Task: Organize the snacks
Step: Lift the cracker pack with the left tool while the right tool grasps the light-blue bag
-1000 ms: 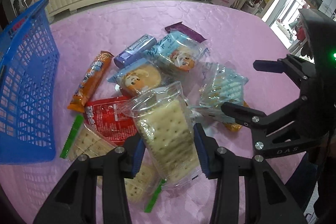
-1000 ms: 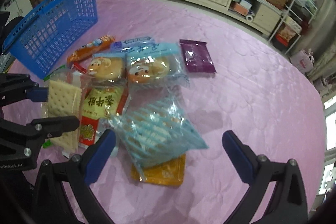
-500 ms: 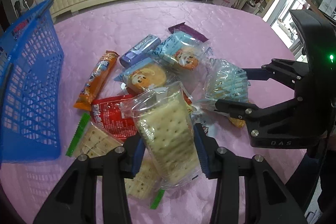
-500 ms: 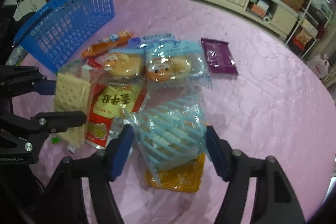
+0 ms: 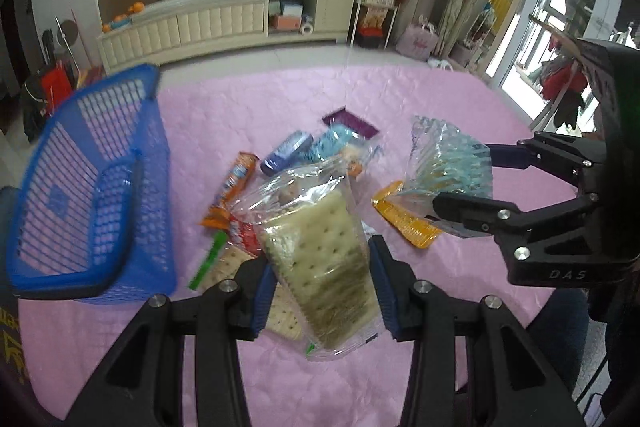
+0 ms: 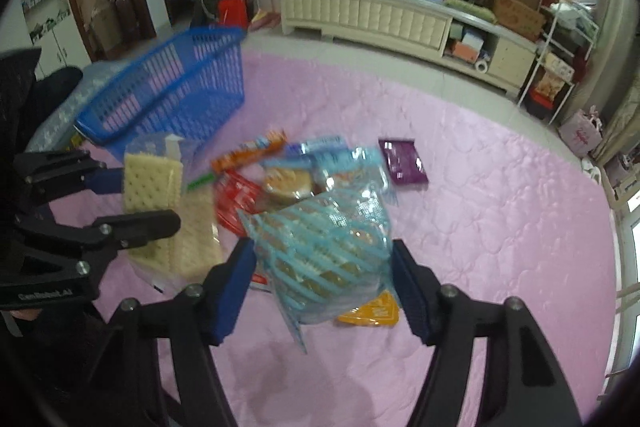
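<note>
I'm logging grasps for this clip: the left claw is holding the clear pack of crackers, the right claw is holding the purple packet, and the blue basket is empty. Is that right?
Not quite. The right claw is shut on the blue-striped clear pack, as the right wrist view shows; the purple packet lies on the pink tablecloth. The left claw does hold the clear pack of crackers, and the blue basket looks empty.

Two wrist fisheyes, both close, looking forward and down over the pink tabletop [image 5: 280,107].

Left view sits behind the left gripper [image 5: 320,279], facing the cabinet wall, blue basket [image 5: 92,187] at left. Right view sits behind the right gripper [image 6: 322,283], angled leftward. Both share the snack pile, the basket [image 6: 172,87] and each other's gripper.
</note>
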A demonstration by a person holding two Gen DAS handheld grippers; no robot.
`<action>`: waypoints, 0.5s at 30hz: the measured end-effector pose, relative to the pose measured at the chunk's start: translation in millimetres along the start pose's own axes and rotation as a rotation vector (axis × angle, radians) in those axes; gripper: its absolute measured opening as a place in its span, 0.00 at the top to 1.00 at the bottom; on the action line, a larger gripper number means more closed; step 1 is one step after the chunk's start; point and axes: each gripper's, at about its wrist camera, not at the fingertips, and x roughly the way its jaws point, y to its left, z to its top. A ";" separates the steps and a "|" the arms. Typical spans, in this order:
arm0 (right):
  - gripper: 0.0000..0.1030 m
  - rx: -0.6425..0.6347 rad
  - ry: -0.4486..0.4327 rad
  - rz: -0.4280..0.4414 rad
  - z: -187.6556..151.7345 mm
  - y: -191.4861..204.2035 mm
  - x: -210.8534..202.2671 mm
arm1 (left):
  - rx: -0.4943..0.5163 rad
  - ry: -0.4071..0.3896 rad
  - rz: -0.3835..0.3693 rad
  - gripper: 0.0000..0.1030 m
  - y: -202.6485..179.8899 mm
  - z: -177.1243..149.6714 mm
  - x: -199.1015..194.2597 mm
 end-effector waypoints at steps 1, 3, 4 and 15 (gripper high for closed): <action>0.31 0.008 -0.014 0.000 2.5 3.2 -7.4 | 0.003 -0.014 0.003 0.60 2.6 0.4 -8.9; 0.31 0.021 -0.042 0.003 7.4 10.8 -20.9 | 0.007 -0.038 0.008 0.60 6.8 1.5 -22.6; 0.31 0.026 -0.058 0.002 10.6 16.1 -28.3 | 0.011 -0.051 0.010 0.60 9.6 2.2 -29.8; 0.31 0.049 -0.171 0.008 54.1 61.4 -60.5 | 0.066 -0.173 0.094 0.60 51.3 19.0 -100.9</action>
